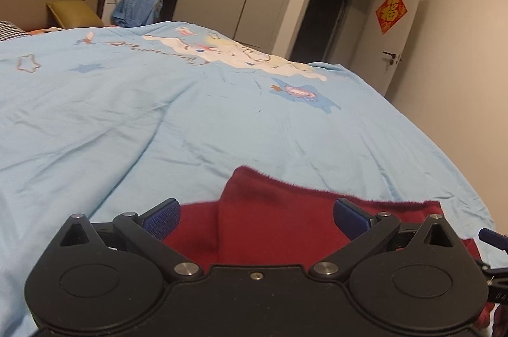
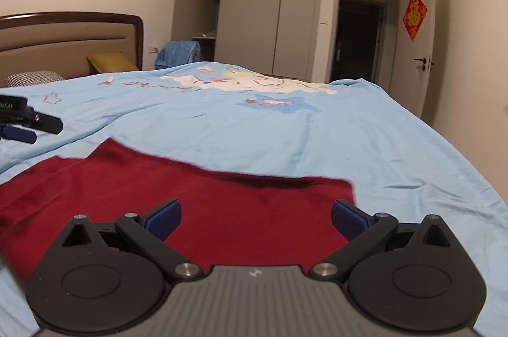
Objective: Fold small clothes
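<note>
A dark red garment lies flat on the light blue bedcover, with a folded layer rising toward the far side. My left gripper hovers over its near part, open, with nothing between the blue pads. In the right wrist view the same red garment spreads wide across the bedcover. My right gripper is open above its right half, empty. The left gripper shows at the far left edge of that view, over the cover beside the garment.
The bed has a brown headboard, a yellow pillow and a checked pillow. Blue cloth is piled beyond the bed. Grey wardrobes, an open doorway and a white door stand behind.
</note>
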